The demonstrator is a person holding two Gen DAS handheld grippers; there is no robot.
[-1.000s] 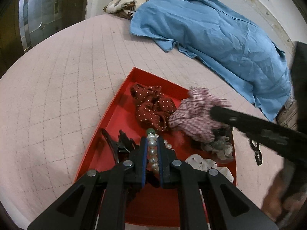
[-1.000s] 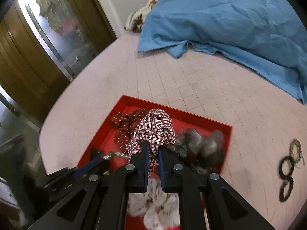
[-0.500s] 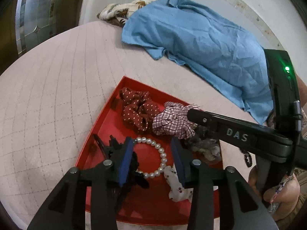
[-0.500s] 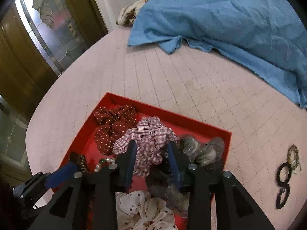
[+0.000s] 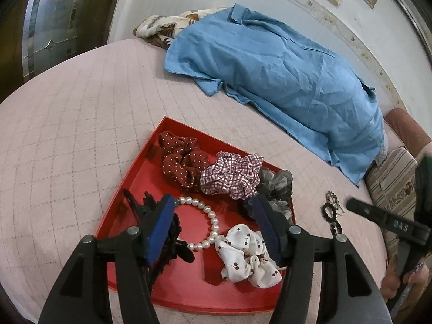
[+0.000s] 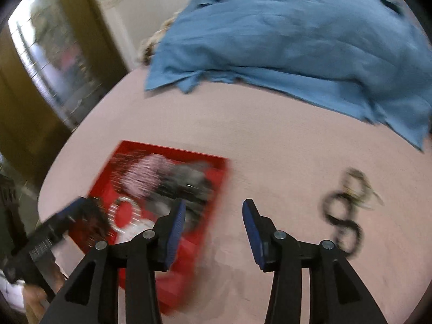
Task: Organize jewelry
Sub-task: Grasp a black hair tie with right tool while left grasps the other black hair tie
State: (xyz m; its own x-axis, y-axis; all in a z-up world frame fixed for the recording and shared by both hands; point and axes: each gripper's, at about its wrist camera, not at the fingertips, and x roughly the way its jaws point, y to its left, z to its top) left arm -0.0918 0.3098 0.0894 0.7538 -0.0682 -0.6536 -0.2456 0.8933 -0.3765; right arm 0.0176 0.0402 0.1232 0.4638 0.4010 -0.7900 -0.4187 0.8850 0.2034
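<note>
A red tray lies on the pink quilted bed. In it are a pearl bracelet, a dark red dotted scrunchie, a plaid scrunchie, a grey scrunchie, a white cherry-print scrunchie and a black hair claw. My left gripper is open and empty above the bracelet. My right gripper is open and empty over the bed just right of the tray. Black and beaded hair ties lie on the bed to its right; they also show in the left wrist view.
A blue shirt is spread across the back of the bed over a patterned cloth. A striped cushion is at the right edge. A glass door stands to the left. The right wrist view is motion-blurred.
My left gripper let go of the pearl bracelet, which now lies in the tray, and pulled back. My right gripper released the plaid scrunchie into the tray, opened wide and swung right.
</note>
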